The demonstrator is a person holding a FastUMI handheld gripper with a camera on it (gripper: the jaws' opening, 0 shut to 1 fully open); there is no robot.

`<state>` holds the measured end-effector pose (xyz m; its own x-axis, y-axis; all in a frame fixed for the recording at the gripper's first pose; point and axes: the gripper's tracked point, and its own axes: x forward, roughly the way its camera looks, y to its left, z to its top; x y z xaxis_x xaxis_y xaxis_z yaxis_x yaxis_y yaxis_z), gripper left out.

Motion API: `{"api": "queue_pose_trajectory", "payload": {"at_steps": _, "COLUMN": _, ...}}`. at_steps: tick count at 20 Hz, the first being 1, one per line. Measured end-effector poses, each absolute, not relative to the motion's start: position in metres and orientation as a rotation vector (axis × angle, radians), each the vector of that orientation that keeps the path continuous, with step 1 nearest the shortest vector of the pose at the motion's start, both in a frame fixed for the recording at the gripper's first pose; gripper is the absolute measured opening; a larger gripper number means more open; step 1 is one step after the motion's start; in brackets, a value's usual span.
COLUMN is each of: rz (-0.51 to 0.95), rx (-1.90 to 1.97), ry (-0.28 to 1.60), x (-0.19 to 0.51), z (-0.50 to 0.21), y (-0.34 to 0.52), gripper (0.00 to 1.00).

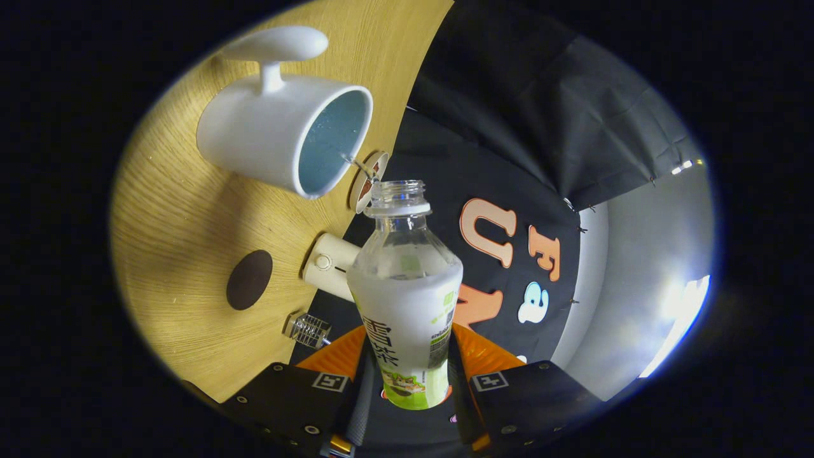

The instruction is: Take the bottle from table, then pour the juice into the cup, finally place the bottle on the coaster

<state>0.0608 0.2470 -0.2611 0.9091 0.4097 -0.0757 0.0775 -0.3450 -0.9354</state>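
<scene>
The fingers are gripping the bottle on both sides, tilting it; its open mouth is sitting just beside the rim of the cup near the worktop edge. Pouring seems to be under way or closing. Next comes righting the bottle and carrying it to the dark coaster, which has open room around it.

Gripper fingers clamped the capless bottle; white cup and dark coaster sat on the wooden table beyond.
</scene>
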Motion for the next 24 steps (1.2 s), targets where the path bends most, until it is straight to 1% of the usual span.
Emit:
{"api": "queue_pose_trajectory", "payload": {"at_steps": 6, "rz": 0.349, "rx": -1.962, "ry": -0.421, "x": 0.062, "z": -0.254, "y": 0.251, "gripper": 0.56}}
{"api": "queue_pose_trajectory", "payload": {"at_steps": 24, "rz": 0.344, "rx": -2.025, "ry": -0.492, "x": 0.065, "z": -0.244, "y": 0.258, "gripper": 0.56}}
